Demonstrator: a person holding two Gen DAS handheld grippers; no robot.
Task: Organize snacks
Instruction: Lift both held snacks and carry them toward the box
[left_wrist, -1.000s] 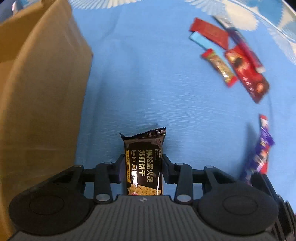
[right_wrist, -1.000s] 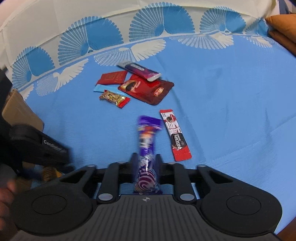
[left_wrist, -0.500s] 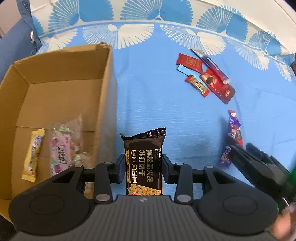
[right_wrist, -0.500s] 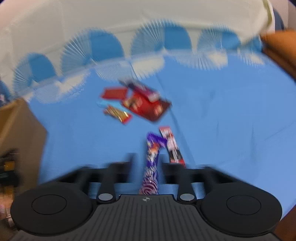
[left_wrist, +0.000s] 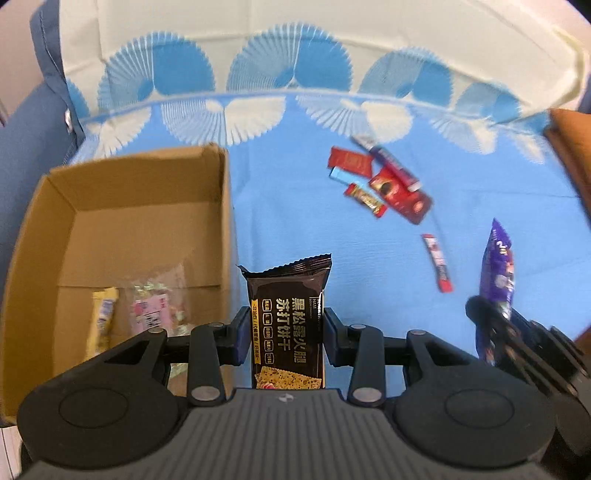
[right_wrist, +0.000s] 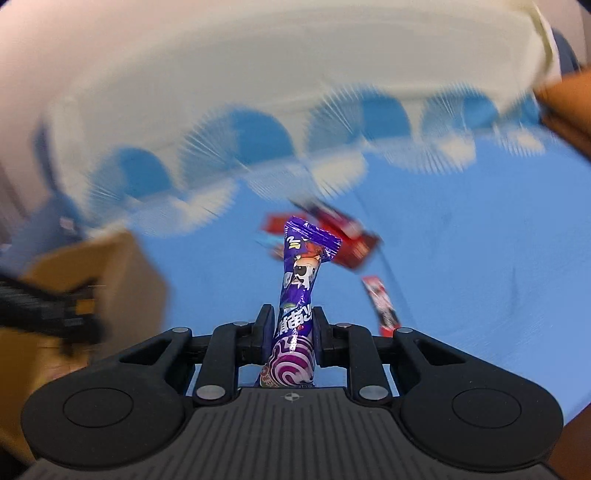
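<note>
My left gripper (left_wrist: 284, 332) is shut on a black cracker packet (left_wrist: 288, 317) and holds it upright above the blue cloth, just right of the open cardboard box (left_wrist: 122, 192). My right gripper (right_wrist: 293, 328) is shut on a purple candy packet (right_wrist: 299, 280), lifted off the cloth; it also shows at the right in the left wrist view (left_wrist: 498, 273). The box holds a yellow packet (left_wrist: 103, 314) and a pink-labelled clear bag (left_wrist: 153, 302). The box is blurred at the left of the right wrist view (right_wrist: 92, 280).
Several snacks lie on the blue cloth (left_wrist: 295, 206): a red sachet (left_wrist: 351, 160), a light blue wrapper (left_wrist: 341, 175), a small red-gold bar (left_wrist: 365, 199), a dark red packet (left_wrist: 400, 194), a purple-red stick (left_wrist: 391, 162) and a red stick (left_wrist: 437, 262). An orange cushion (left_wrist: 570, 140) sits far right.
Both grippers have risen with their packets. The left view now looks down into the box from higher up. The right gripper lifted the purple packet clear of the cloth and is moving fast.
</note>
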